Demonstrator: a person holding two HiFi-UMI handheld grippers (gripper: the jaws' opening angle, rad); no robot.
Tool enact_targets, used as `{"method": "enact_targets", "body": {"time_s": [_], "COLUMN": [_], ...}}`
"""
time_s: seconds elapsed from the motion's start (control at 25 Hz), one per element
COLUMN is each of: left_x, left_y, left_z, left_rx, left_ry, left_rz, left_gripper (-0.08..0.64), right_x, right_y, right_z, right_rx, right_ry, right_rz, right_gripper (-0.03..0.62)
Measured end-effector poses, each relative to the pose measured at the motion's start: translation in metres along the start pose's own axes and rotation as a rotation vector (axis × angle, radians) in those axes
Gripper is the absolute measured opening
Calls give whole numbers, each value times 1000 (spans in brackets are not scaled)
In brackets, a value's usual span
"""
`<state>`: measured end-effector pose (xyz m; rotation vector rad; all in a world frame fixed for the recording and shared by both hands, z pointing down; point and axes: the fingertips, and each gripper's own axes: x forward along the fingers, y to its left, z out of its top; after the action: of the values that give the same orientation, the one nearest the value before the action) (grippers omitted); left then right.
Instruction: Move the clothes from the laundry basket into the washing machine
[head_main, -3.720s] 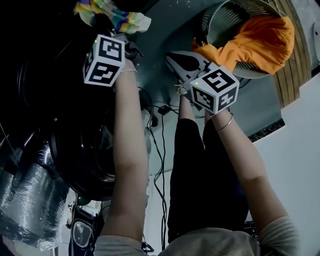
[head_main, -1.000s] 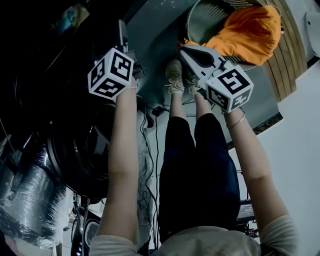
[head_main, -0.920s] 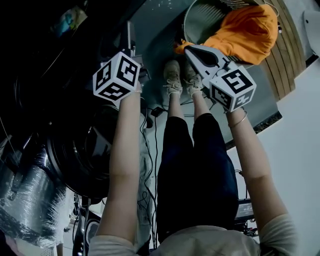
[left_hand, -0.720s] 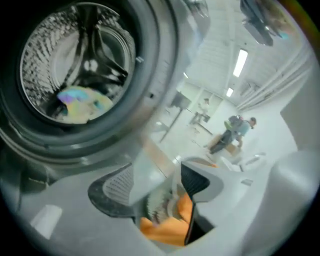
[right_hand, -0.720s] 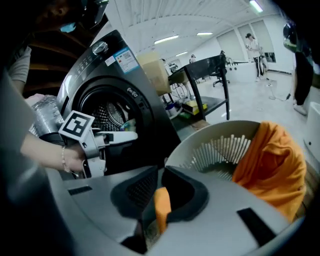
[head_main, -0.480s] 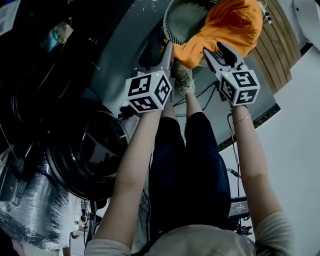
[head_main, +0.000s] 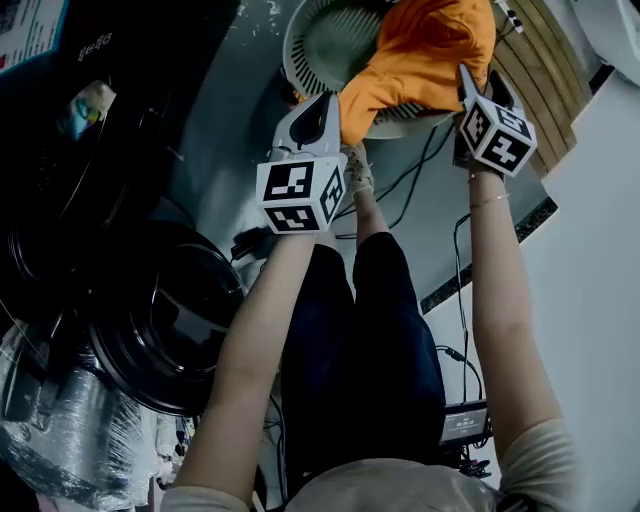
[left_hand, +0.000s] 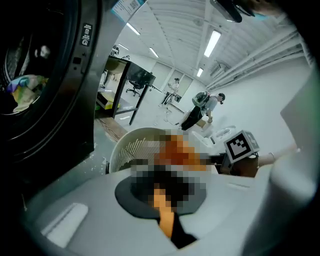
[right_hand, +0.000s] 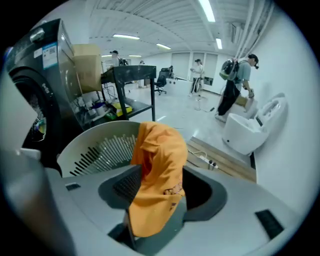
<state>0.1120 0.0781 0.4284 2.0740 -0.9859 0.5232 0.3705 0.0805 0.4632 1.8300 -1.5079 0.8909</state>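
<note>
At about 8 o'clock in the head view the washing machine (head_main: 170, 320) stands with its dark round door swung open, and the left gripper view shows a multicoloured garment (left_hand: 22, 92) already lying inside the drum. The left gripper (head_main: 325, 102) sits at about 7 o'clock on the laundry basket (head_main: 305, 40). Its jaws have just been closing and now stand together, pinching a thin fold of the orange garment (head_main: 430, 50) at the lower left edge. That garment is heaped over the basket's right half at 12 to 1 o'clock in the head view, with its hem spilling over the near rim. At the heap's 4 o'clock side the right gripper (head_main: 468, 85) points down into it. Its jaws have just been opening and now stand apart, with a hanging fold of the orange cloth between them but not pressed. The garment looks light, soft and limp, so it should sag and trail from any single pinch. A thick bunched fold near the top of the heap would likely hold better than a single edge. Two well-separated holds should keep the cloth clear of the basket's slatted wall and the floor cables.
</note>
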Motion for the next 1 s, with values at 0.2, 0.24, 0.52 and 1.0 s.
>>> {"method": "enact_targets", "body": {"time_s": [0.2,0.24,0.52,1.0], "left_x": [15,17,22,13], "left_y": [-10,-11,-21,-65], "left_z": [-4,-5,-10,12], "left_rx": [20,22,16,163], "left_ry": [42,47,79,51], "left_rz": [-28,-32,-63,-257], "left_gripper": [11,11,12,278], "right_x": [22,23,3,-76], "right_y": [-19,-19,-16,102], "right_z": [-23,-27,-11,71], "right_rx": [42,39,18,98], "right_ry": [98,112,38,-217], "right_rz": [13,25,59,456], "right_gripper": [224,160,28,26]}}
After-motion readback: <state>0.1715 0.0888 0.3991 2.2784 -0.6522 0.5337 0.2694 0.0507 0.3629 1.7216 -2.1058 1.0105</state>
